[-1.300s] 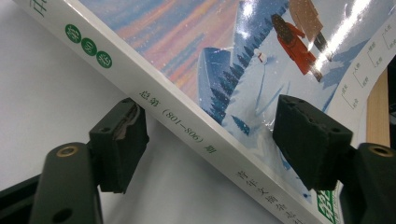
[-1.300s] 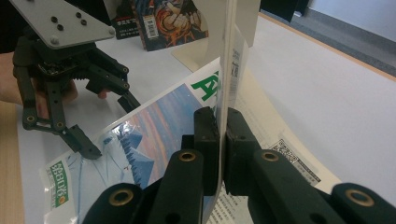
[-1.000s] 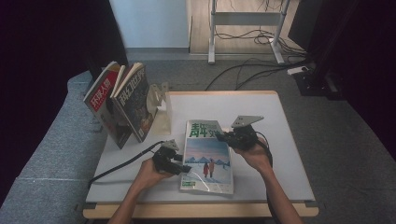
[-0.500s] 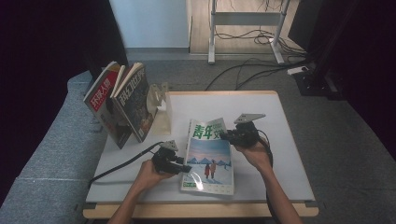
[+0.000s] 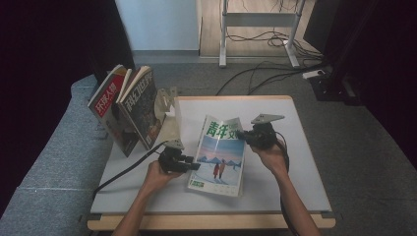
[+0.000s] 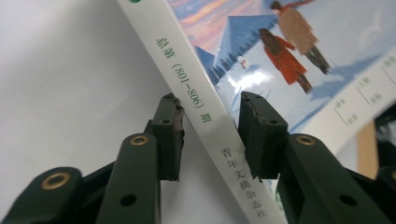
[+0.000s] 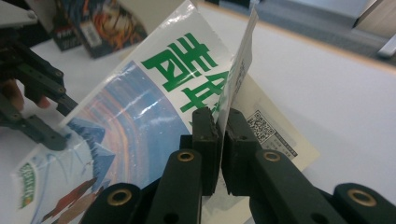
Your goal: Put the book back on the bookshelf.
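Glossy magazine (image 5: 219, 155) lay lengthwise near-to-far on the table (image 5: 300, 162), right gripper (image 7: 219, 122) pinching its lifted far-right cover, left gripper (image 6: 210, 122) open astride its spine.

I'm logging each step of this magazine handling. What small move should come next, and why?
Probably close the left claw on the magazine spine: its jaws straddle the spine, open, while the right claw is pinching the lifted cover. Steadying the spine would let the cover swing open.
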A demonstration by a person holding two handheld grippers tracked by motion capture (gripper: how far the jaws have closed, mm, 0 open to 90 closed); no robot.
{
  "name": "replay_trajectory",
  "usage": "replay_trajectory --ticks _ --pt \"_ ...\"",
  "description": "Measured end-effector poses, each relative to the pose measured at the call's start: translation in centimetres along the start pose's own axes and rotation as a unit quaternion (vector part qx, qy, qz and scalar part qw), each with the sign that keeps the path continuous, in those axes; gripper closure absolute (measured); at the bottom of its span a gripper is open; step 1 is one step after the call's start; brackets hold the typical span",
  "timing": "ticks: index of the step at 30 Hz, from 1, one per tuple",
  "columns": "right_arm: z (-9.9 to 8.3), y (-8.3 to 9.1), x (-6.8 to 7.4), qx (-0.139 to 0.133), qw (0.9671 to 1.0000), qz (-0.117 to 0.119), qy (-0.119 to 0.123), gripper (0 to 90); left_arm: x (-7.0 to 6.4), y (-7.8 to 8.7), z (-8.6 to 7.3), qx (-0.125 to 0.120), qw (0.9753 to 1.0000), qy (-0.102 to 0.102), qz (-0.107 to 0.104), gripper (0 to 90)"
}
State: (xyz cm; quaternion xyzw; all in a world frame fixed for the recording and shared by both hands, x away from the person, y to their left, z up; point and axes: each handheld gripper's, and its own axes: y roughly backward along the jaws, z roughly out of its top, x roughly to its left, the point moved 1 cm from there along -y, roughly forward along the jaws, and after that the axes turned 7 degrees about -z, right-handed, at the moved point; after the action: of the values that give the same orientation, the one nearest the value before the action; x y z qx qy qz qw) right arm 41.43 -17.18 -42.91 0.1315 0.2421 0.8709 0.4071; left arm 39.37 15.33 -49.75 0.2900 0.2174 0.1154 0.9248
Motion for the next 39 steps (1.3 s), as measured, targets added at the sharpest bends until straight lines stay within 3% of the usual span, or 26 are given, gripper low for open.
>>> replay_trajectory --ticks 1,4,10,18,32,39 --pt "1.0 0.1 0.2 -0.009 0.9999 -0.004 0.005 83.9 0.2 0.2 0.1 -0.002 1.0000 -0.003 0.008 63.5" --pt "1.6 -0.1 0.8 -0.007 0.9997 -0.006 0.022 83.6 0.2 0.5 -0.3 -0.001 0.9998 -0.007 0.020 63.6" --pt "1.4 0.0 1.2 -0.011 0.9997 0.005 0.021 83.1 0.3 1.0 -1.4 -0.020 0.9998 0.002 0.006 64.5" --pt "1.1 0.0 1.8 -0.008 0.9994 0.015 0.030 81.7 -0.3 1.6 -2.1 -0.016 0.9998 -0.006 0.011 64.8" --pt "-0.3 -0.9 1.0 0.018 0.9993 0.033 0.001 80.3 -1.3 2.5 -3.1 -0.010 0.9998 -0.013 0.010 64.8" --pt "-0.6 -1.4 1.1 0.020 0.9994 0.026 0.006 86.1 -0.9 2.9 -3.3 -0.021 0.9997 -0.005 -0.014 65.1"
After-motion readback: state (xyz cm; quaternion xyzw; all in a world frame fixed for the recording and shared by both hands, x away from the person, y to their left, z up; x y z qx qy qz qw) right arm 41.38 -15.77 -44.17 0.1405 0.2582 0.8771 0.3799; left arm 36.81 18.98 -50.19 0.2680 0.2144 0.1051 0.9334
